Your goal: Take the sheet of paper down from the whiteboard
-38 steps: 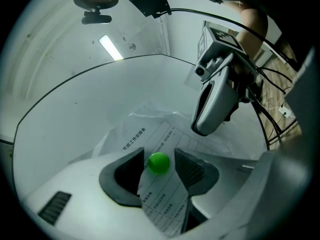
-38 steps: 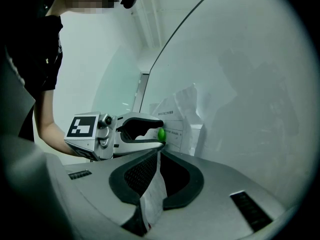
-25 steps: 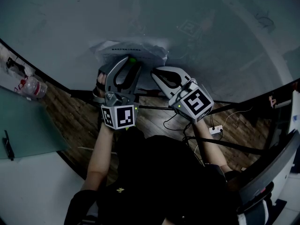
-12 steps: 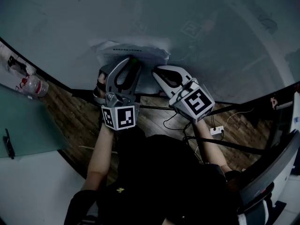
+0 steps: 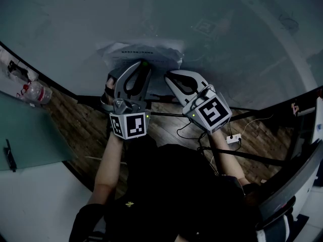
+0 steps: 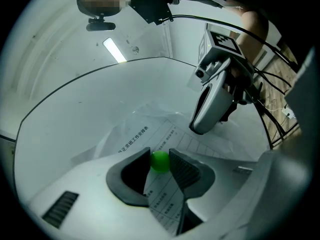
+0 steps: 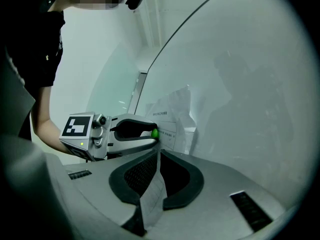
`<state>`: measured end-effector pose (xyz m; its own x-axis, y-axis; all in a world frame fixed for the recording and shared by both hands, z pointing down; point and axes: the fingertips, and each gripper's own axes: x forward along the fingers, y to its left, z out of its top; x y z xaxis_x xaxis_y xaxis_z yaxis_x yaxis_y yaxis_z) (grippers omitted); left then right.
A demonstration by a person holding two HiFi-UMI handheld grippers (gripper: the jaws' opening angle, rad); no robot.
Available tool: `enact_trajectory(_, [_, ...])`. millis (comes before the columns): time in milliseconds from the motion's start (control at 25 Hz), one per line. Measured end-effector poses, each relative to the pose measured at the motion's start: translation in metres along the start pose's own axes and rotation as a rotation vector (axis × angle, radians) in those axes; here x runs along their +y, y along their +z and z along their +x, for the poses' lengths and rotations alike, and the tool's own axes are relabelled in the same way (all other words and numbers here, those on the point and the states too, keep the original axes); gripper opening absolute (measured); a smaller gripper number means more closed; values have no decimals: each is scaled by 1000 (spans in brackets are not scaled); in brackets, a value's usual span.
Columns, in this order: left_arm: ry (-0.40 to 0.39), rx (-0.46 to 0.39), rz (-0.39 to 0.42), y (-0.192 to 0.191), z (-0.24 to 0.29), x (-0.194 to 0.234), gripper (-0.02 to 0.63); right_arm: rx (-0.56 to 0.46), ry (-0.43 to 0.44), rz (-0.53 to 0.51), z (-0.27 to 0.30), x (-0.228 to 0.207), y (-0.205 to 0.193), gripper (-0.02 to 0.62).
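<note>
Hanging crumpled on the whiteboard (image 5: pixel 212 14) under a green magnet (image 6: pixel 160 161), a thin, limp sheet of paper (image 5: pixel 144 54), likely light and easily torn; best held at its near lower edge. Clamping that edge in the right gripper (image 7: pixel 156 156); just closing left gripper (image 5: pixel 142 67) jaws onto the magnet, pads touching.

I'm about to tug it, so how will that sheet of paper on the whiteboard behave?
Probably floppy and light: the sheet of paper bends in the shut jaws of the right gripper. Visibly crumpled, it might tear while the green magnet pins it.
</note>
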<state>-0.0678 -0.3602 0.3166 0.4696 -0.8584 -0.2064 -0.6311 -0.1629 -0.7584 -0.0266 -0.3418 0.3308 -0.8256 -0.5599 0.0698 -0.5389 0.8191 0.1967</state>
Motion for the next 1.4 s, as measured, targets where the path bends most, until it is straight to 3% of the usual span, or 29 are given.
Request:
enact_trajectory(280, [-4, 6, -4, 0, 0, -1, 129, 15, -26, -134, -6, 4, 13, 24])
enact_trajectory(440, [-4, 6, -7, 0, 1, -1, 129, 20, -46, -267, -10, 7, 31, 90])
enact_trajectory(760, [-6, 11, -11, -1, 1, -1, 129, 8, -209, -585, -17, -5, 79, 167])
enact_trajectory(1040, [-10, 11, -13, 0, 0, -1, 129, 23, -297, -598, -25, -17, 99, 179])
enact_trajectory(1400, [-10, 4, -18, -1, 1, -1, 127, 55, -242, -451, -15, -23, 79, 186])
